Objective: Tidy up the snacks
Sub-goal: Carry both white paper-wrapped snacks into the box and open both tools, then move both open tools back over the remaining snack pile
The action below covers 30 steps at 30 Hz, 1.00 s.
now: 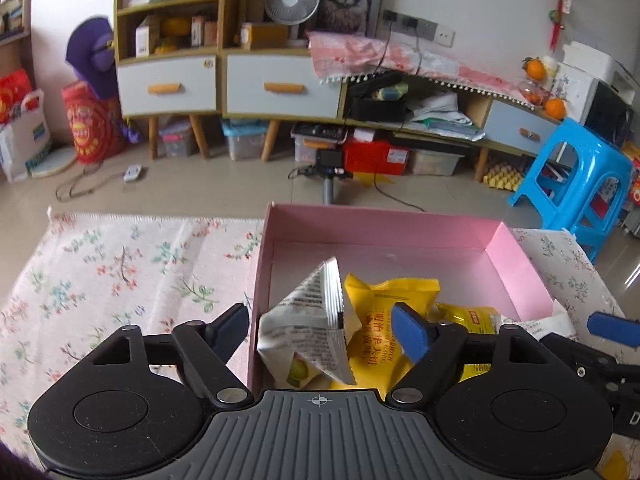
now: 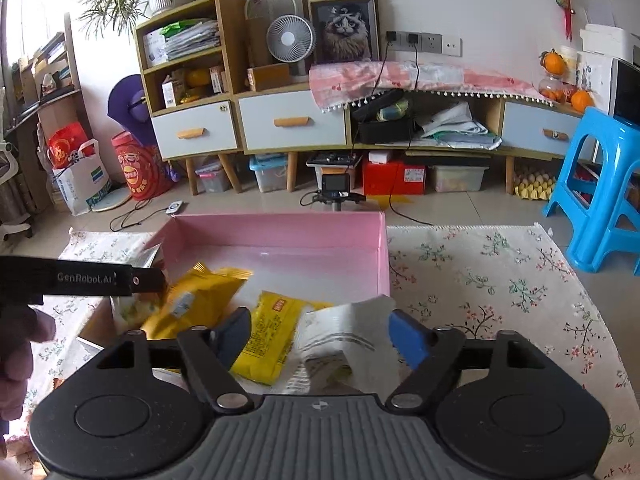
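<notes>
A pink box (image 1: 384,228) stands open on a flowered cloth (image 1: 120,264) that covers the table, and the snacks lie inside it, near the box's front edge. In the left wrist view, the left gripper (image 1: 322,330) has its jaws released and spread wide; its left finger (image 1: 230,330) is outside the left wall of the box and its right finger (image 1: 408,334) is inside. Between them stands a white printed packet (image 1: 312,320), tilted on one corner, but the pads do not press it. Behind it a yellow packet (image 1: 384,312) lies against the white one, and a second yellow packet (image 1: 472,320) lies further right. This view also shows a blue fingertip of the right gripper (image 1: 612,328) at the right edge, beside the box's front right corner. The right wrist view shows the same box from the other side: the right gripper (image 2: 320,334) is also released, with its jaws apart, and a white packet (image 2: 348,336) lies between them without being clamped. Only here a flat yellow bar wrapper (image 2: 272,340) with a red label is clearly seen just beside the left finger (image 2: 234,334). The yellow packet (image 2: 200,300) rests toward the left wall. The black body of the left gripper and part of a hand (image 2: 20,344) show at the left edge. Whether the two white packets are the same one, I cannot tell.
</notes>
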Motion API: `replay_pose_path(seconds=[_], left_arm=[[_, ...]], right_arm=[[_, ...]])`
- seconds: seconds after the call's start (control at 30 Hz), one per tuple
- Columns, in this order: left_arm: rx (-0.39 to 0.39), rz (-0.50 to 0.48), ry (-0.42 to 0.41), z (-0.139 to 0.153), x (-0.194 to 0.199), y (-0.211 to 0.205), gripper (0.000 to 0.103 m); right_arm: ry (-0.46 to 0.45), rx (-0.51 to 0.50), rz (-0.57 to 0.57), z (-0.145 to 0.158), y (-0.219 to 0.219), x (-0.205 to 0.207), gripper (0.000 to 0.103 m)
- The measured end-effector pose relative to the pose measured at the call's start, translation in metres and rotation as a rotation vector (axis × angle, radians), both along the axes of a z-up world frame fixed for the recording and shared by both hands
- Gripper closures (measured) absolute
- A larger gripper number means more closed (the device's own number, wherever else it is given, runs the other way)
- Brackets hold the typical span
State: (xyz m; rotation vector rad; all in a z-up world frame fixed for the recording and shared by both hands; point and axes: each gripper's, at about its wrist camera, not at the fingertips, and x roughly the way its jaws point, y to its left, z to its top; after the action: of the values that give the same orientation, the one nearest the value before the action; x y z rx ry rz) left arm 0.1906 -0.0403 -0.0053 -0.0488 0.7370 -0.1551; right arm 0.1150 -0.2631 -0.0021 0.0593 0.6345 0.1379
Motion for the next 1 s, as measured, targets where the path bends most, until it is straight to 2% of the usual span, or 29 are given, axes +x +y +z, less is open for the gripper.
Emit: replay_pose_path(seconds=[0.23, 0.43, 0.73, 1.0], left_arm=[[-0.018, -0.025, -0.003, 0.009, -0.018, 0.007, 0.018], [-0.033, -0.025, 0.015, 0.009, -0.035, 0.018, 0.017], [-0.063, -0.018, 0.037, 0.004, -0.065, 0.041, 0.013], [-0.066, -0.009, 0.052, -0.01, -0.094, 0.067, 0.009]], right_arm=[[-0.017, -0.004, 0.021, 0.008, 0.007, -0.008, 0.023], [-0.021, -0.034, 0.037, 0.013, 0.014, -0.02, 0.019], [0.006, -0.097, 0.056, 0.017, 0.027, -0.041, 0.015], [0.033, -0.107, 0.1, 0.01, 0.036, -0.059, 0.012]])
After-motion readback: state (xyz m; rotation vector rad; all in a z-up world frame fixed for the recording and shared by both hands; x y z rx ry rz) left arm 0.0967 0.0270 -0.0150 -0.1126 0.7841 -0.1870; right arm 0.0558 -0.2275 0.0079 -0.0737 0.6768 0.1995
